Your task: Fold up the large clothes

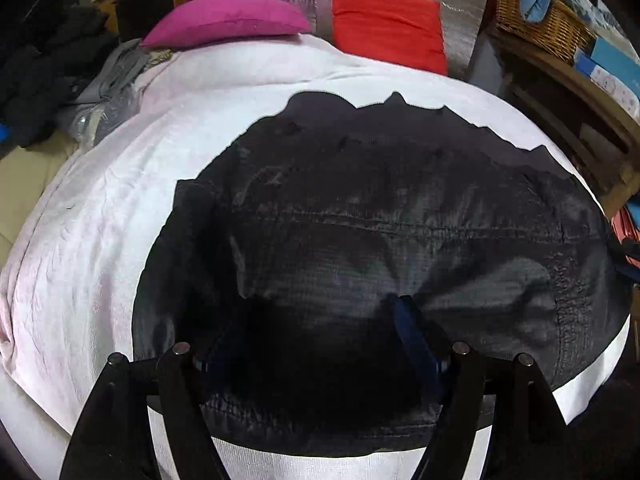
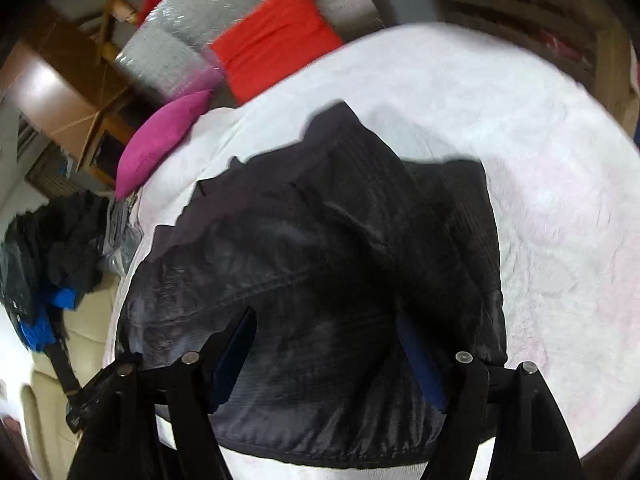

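A large dark grey quilted jacket (image 1: 400,216) lies spread on a white blanket (image 1: 112,216) on a bed. My left gripper (image 1: 316,336) is open, its blue-padded fingers (image 1: 416,340) wide apart and low over the jacket's near part. In the right wrist view the jacket (image 2: 320,264) is partly folded, with a flap doubled over at its far side. My right gripper (image 2: 328,344) is open over the jacket's near edge, holding nothing. The blanket also shows in the right wrist view (image 2: 540,168).
A magenta pillow (image 1: 228,24) and a red cushion (image 1: 388,24) lie at the bed's far end against a silver panel. A pile of dark clothes (image 1: 40,80) sits at the left. A wicker basket (image 1: 536,20) and wooden shelves stand at the right.
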Available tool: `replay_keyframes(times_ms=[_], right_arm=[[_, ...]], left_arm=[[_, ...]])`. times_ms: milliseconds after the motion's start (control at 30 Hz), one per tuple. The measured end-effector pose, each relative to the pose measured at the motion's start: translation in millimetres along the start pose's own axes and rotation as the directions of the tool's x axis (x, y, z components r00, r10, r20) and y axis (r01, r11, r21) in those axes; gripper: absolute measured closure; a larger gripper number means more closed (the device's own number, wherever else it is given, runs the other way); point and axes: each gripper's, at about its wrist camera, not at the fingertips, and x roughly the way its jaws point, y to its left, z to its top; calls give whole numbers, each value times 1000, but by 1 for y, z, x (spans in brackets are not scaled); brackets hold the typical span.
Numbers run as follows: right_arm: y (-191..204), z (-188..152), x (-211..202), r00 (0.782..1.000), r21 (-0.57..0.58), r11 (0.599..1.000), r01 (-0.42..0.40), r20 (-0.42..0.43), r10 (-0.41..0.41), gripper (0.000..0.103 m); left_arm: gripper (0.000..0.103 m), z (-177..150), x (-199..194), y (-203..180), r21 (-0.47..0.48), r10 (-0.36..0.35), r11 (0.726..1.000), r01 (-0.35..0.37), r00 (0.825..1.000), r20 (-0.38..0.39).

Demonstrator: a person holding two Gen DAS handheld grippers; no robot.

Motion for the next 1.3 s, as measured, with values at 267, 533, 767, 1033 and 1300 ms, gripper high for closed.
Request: replay_keyframes(times_ms=[267, 533, 767, 1033, 1300], right_arm=[[-21, 2, 17, 998, 77, 995, 57, -10, -56, 25], [-14, 10, 14, 995, 44, 994, 98, 17, -99, 25], [0, 14, 7, 996, 70, 995, 76, 45, -79, 25], [9, -7, 3, 995, 30, 995, 98, 29, -99, 25], [25, -15, -11, 993, 19, 997, 81, 81, -82, 25]], left_arm=[[27, -1, -5, -5, 3, -2, 1000, 2, 1000, -3], [25, -6, -7, -10, 6, -3, 1000, 3, 1000, -2], [25, -6, -10, -7, 5, -10, 1000, 10, 1000, -2], [23, -15, -19, 3, -20, 8, 1000, -8, 1000, 9], [23, -16, -39, 1, -68, 15, 998, -12, 999, 46]])
